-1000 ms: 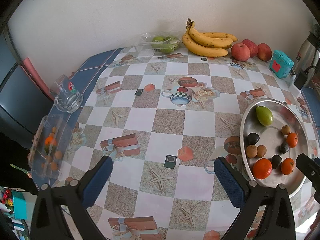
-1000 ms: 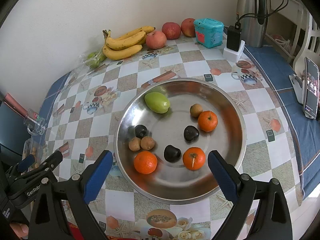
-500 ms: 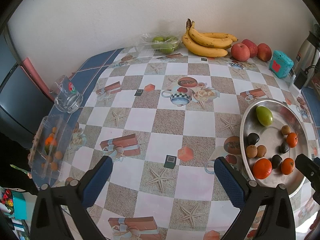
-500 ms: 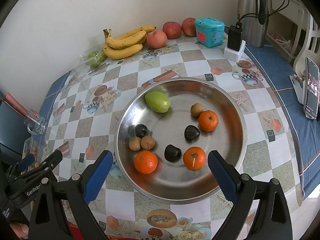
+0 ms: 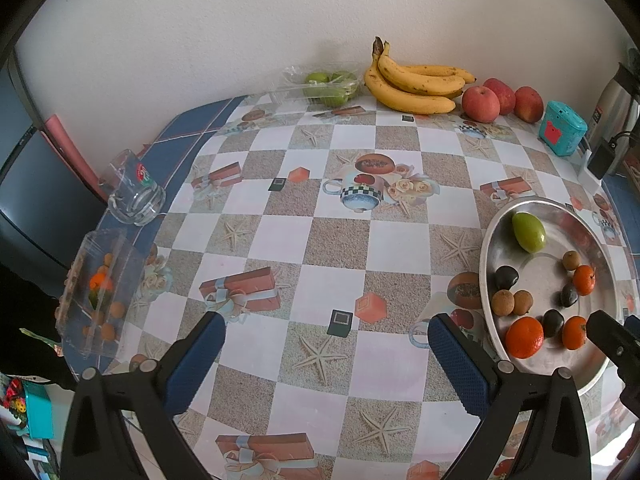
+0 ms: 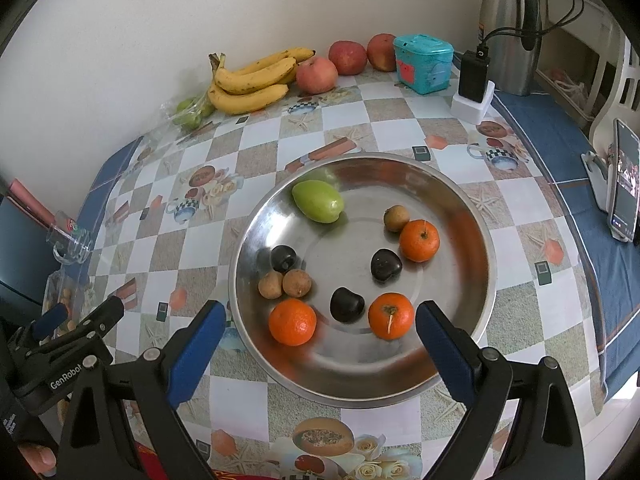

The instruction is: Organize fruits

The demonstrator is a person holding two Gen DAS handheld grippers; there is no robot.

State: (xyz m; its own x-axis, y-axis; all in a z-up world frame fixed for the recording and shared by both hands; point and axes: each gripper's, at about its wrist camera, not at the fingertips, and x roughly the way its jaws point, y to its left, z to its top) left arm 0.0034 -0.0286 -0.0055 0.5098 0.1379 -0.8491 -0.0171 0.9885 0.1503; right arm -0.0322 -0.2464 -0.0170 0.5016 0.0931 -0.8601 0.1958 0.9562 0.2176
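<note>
Fruit lies in the steel bowl (image 6: 460, 184) just ahead of the right gripper (image 6: 318, 336), whose fingers are spread wide and empty over its near rim: three oranges (image 6: 292, 321), dark fruits (image 6: 346, 305), brown longans (image 6: 297, 283), one green mango (image 6: 318, 201). Left gripper (image 5: 326, 352), likewise spread and empty, hovers above the tablecloth (image 5: 340, 236), bowl to its right; bananas (image 5: 416, 82) lie far ahead.

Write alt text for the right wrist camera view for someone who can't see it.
An open right gripper hovers over a steel bowl holding three oranges, three dark fruits, three small brown fruits and a green mango. Bananas and apples line the far wall.
</note>
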